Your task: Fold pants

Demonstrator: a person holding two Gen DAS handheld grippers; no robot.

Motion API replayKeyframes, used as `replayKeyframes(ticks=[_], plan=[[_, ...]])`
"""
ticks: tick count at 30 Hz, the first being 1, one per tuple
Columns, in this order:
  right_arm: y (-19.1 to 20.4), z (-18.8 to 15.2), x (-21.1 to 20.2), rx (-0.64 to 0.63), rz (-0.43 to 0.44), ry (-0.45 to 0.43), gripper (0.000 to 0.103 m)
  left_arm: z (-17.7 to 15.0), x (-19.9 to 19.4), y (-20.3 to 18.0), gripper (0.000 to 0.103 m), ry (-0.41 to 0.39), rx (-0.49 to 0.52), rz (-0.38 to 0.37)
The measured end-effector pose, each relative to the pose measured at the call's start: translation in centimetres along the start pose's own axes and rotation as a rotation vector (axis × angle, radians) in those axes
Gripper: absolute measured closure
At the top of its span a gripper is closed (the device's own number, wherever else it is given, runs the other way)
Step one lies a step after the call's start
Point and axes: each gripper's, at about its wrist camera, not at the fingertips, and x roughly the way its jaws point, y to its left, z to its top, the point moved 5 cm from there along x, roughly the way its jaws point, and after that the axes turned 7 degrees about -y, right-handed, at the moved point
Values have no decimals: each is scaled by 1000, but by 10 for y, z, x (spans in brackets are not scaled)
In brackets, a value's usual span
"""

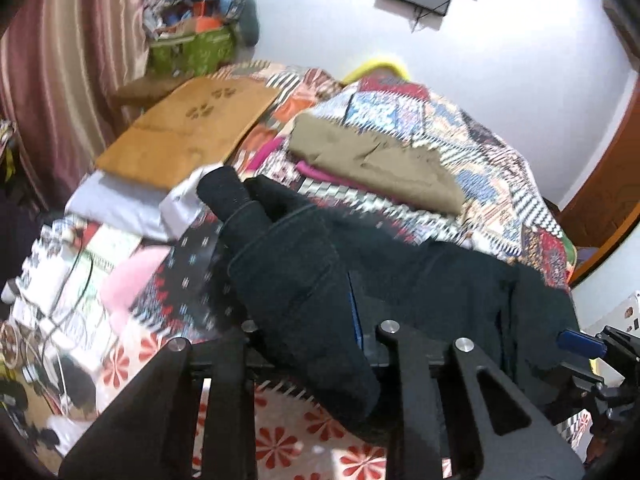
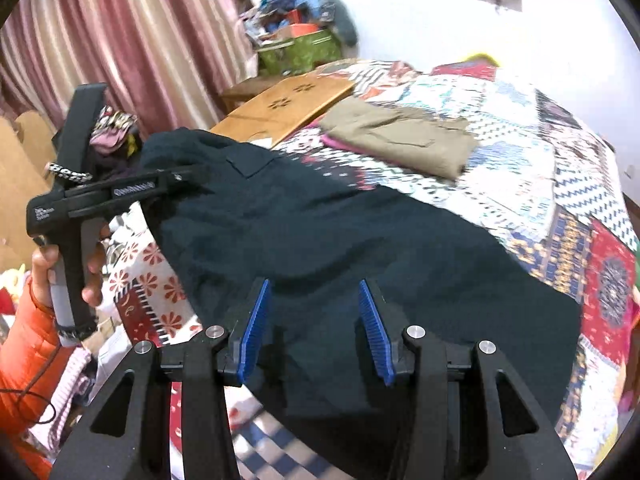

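Note:
The dark pants (image 1: 420,272) lie across a patchwork quilt (image 1: 480,152) on a bed. In the left wrist view a bunched end of them rises between the fingers of my left gripper (image 1: 316,344), which is shut on the cloth and hides its own pads. The right wrist view shows that left gripper (image 2: 188,176) clamped on the pants' (image 2: 320,232) far left corner, lifted off the bed. My right gripper (image 2: 316,332) holds the near edge, with a thick fold filling the gap between its blue pads (image 2: 256,332). It also shows at the left view's right edge, the right gripper (image 1: 580,342).
A folded khaki garment (image 2: 400,140) rests on something magenta further up the bed. A wooden board (image 2: 288,104) lies at the bed's far left, with a green bag (image 2: 300,52) of clutter behind it. Striped curtains (image 2: 132,40) hang left. A hand in an orange sleeve (image 2: 24,356) grips the left tool.

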Motion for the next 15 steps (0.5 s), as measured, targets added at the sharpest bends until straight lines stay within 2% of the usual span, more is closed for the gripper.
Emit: replayKeyframes(ticks=[4,9,13,15], plan=[[-26,-5,-13,49,-36,3,61,17,-5,-19,81,-31,25,-29],[-56,-23,-11,111,-46,63,61,34,-12,-44,82,-61,56,-69],[-56,-42,7,123,-24,130,59,42,-17,-71,83,-77,106,-108],[-54,-45,11,113,-26,127,58,45,-19,-85,85,-74,126,-135]])
